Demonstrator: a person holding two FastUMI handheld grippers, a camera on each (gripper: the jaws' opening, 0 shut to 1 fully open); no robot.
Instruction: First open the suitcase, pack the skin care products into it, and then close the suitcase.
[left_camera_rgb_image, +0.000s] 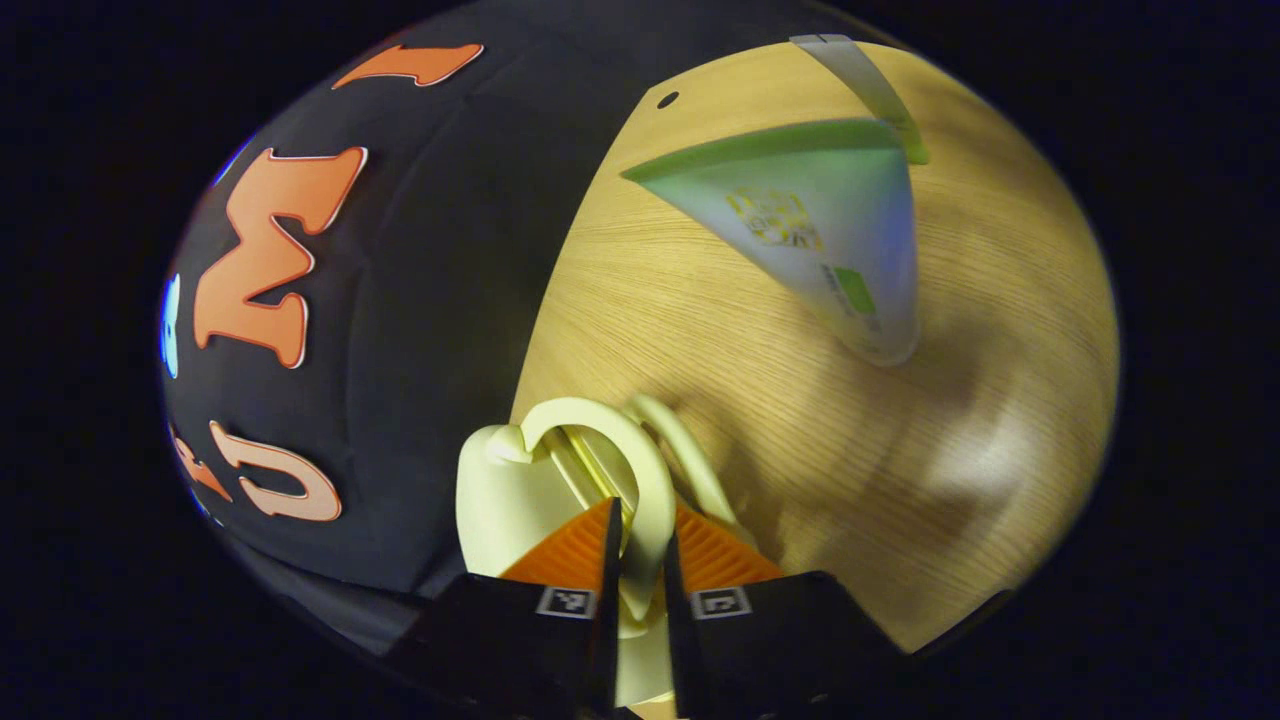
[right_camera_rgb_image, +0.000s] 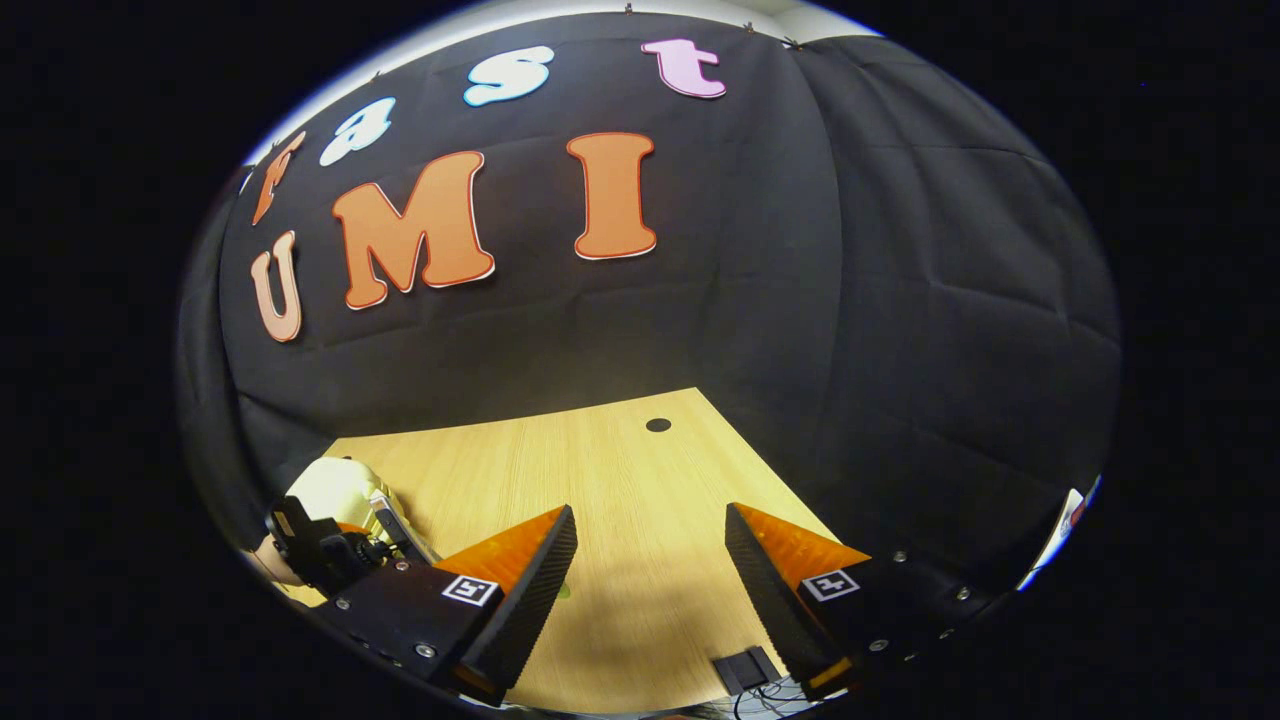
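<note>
In the left gripper view the left tongs (left_camera_rgb_image: 637, 560) are nearly closed, both fingers pressing on the looped handle of the cream suitcase (left_camera_rgb_image: 520, 490); beyond them, further right on the wooden table (left_camera_rgb_image: 700, 330), lies a green-and-white skin care tube (left_camera_rgb_image: 820, 230); in the right gripper view the right tongs (right_camera_rgb_image: 650, 570) gape wide and empty over the table (right_camera_rgb_image: 620, 470), the suitcase (right_camera_rgb_image: 335, 490) far to their left.

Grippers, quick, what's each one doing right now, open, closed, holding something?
Left gripper: closed on the cream suitcase handle.
Right gripper: open, holding nothing, above the wooden table.
</note>
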